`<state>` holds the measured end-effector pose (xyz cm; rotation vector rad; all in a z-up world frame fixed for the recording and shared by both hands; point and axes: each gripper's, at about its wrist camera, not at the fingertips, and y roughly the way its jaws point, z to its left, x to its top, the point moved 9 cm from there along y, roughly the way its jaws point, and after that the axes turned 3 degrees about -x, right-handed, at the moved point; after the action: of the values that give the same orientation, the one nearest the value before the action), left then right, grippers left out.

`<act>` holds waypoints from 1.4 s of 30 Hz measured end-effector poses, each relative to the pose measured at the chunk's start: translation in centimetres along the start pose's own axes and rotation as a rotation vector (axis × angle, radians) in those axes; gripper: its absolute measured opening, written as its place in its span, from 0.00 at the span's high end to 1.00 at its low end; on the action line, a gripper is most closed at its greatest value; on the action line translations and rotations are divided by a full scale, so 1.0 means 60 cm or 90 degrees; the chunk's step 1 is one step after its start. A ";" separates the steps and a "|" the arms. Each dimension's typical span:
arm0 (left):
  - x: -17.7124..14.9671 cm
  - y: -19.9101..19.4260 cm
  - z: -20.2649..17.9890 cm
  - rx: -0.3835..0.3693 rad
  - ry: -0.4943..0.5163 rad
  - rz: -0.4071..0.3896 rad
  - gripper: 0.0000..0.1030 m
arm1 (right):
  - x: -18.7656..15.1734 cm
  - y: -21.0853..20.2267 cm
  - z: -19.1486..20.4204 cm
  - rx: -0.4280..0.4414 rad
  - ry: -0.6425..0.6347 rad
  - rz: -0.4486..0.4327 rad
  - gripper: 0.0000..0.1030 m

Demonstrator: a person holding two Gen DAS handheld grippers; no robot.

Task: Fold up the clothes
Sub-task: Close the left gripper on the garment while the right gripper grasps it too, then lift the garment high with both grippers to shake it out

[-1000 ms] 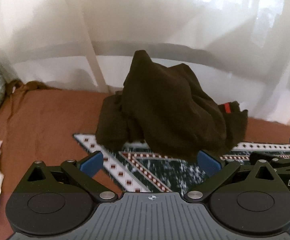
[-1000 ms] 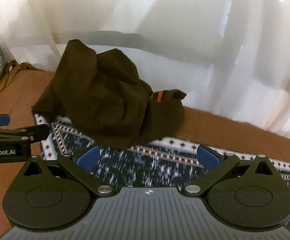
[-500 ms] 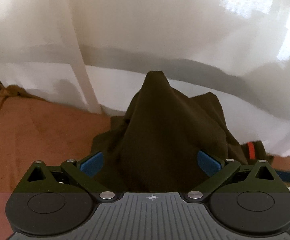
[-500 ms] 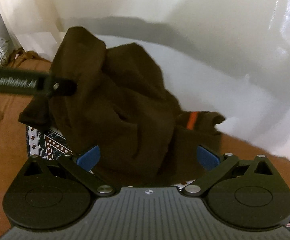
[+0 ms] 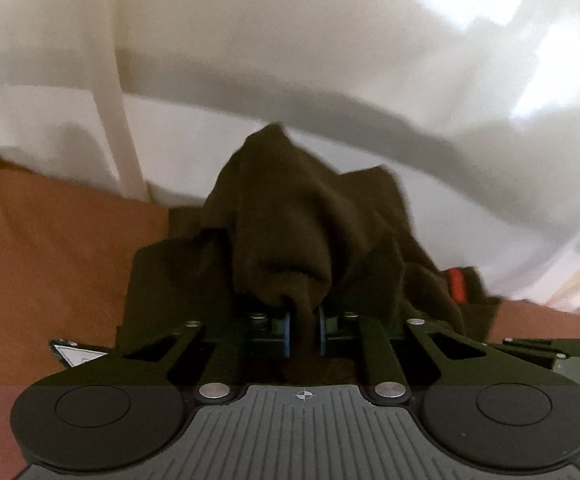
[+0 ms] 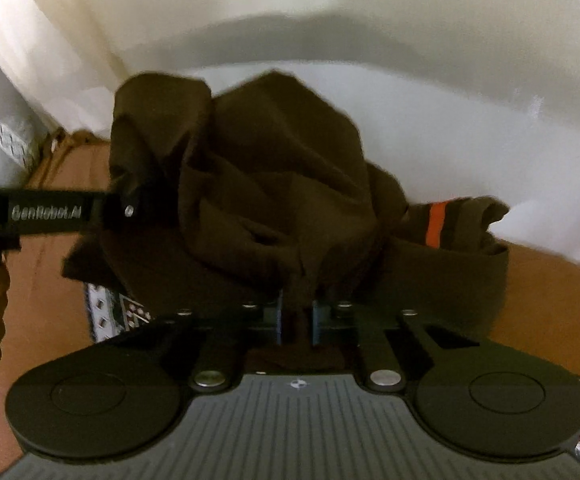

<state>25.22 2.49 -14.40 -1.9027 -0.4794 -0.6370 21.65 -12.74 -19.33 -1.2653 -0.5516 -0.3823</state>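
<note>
- We find the left gripper point(image 5: 303, 334) nearest in its own view. Its fingers point(image 5: 287, 332) are closing, with a bunched fold of the dark brown garment point(image 5: 290, 236) between the blue pads.
- We find the right gripper point(image 6: 296, 324) in the same condition: fingers point(image 6: 277, 322) closing, with a narrow pinch of the garment's near edge between them.
- The garment lies in a crumpled heap just beyond both grippers. It rests partly on a patterned cloth point(image 6: 110, 312) and partly on the rust-brown bed cover point(image 5: 50, 248), close against the white curtain point(image 5: 330, 60) at the far side.
- We judge the fabric soft, limp and light. It holds no shape and will sag and trail from any grip point.
- We judge the weave matte and not slippery. A pinch of doubled cloth should hold, while a single layer may pull free under load.
- An orange-striped cuff or band point(image 6: 436, 226) shows at the far right of the heap. We treat it as a landmark for locating an edge.
- We recommend taking hold at seams, hems or corners, well apart, so that the lift spreads the garment.
- We cannot tell which part of the garment either pinch has taken.
</note>
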 end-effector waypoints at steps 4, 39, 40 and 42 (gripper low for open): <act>0.032 -0.072 -0.025 -0.018 -0.010 -0.046 0.95 | 0.024 -0.073 0.014 0.015 0.004 -0.044 0.88; -0.099 -0.827 -0.623 -0.306 0.088 -0.436 0.94 | -0.069 -1.083 -0.063 0.087 -0.210 -0.549 0.89; -0.109 -0.842 -0.634 -0.318 0.088 -0.441 0.94 | -0.081 -1.102 -0.064 0.092 -0.216 -0.554 0.89; -0.125 -0.869 -0.651 -0.343 0.087 -0.448 0.94 | -0.100 -1.136 -0.064 0.103 -0.229 -0.567 0.89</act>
<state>-19.66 -13.21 30.73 -2.1522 -0.9779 -1.4628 -20.51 -34.74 30.01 -0.8745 -1.4317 -0.8318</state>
